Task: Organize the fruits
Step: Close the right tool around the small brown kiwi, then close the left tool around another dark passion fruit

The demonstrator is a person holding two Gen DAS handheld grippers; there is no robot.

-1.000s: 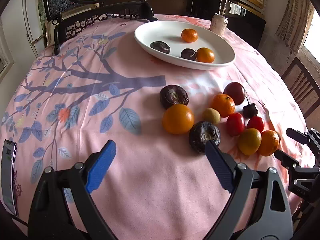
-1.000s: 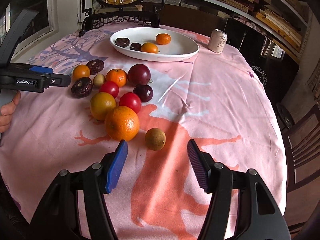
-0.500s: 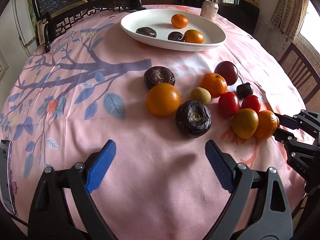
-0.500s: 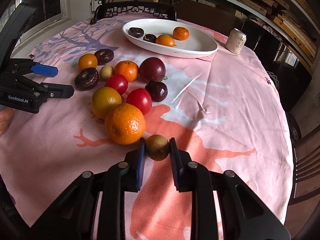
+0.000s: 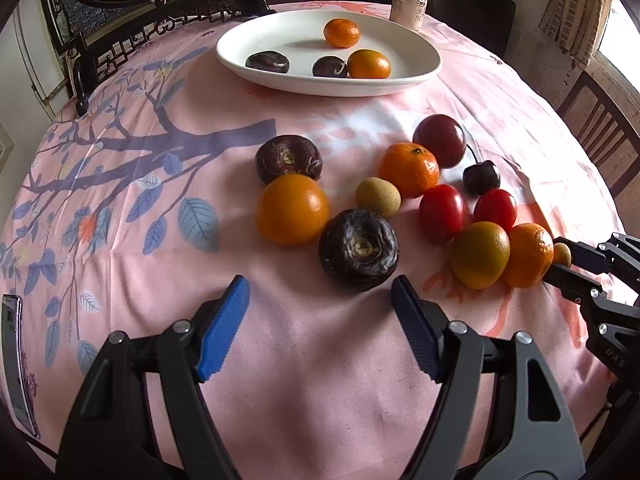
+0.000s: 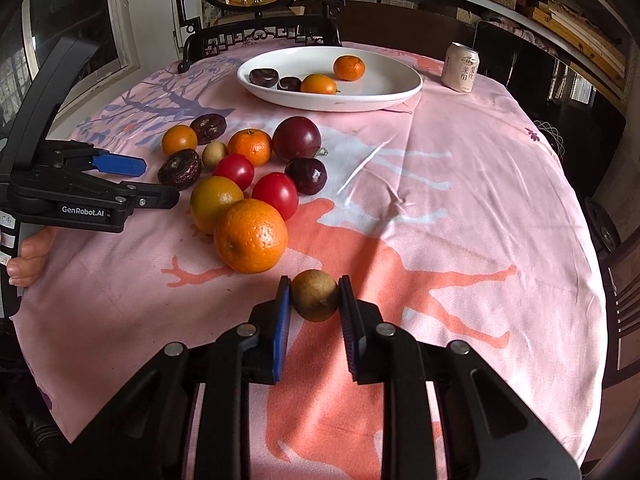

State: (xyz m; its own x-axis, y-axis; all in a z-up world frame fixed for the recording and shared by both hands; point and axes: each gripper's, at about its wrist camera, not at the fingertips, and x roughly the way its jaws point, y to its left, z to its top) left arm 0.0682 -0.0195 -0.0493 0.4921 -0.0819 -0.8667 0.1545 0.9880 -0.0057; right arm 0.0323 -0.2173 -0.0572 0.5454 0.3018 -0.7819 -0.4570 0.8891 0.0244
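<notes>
Longan (image 6: 314,295), round, dull brown and matte, sits on the pink-clothed counter (image 6: 460,208), clamped by the right gripper (image 6: 314,298); left gripper (image 5: 320,300) spread wide before a wrinkled dark fruit (image 5: 359,249).

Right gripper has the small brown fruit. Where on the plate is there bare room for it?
The plate is bare along its right side, right of the mandarin and nearer the can. Its left half is crowded: two dark fruits and an orange one lie close together. The right gripper holds the brown fruit.
</notes>
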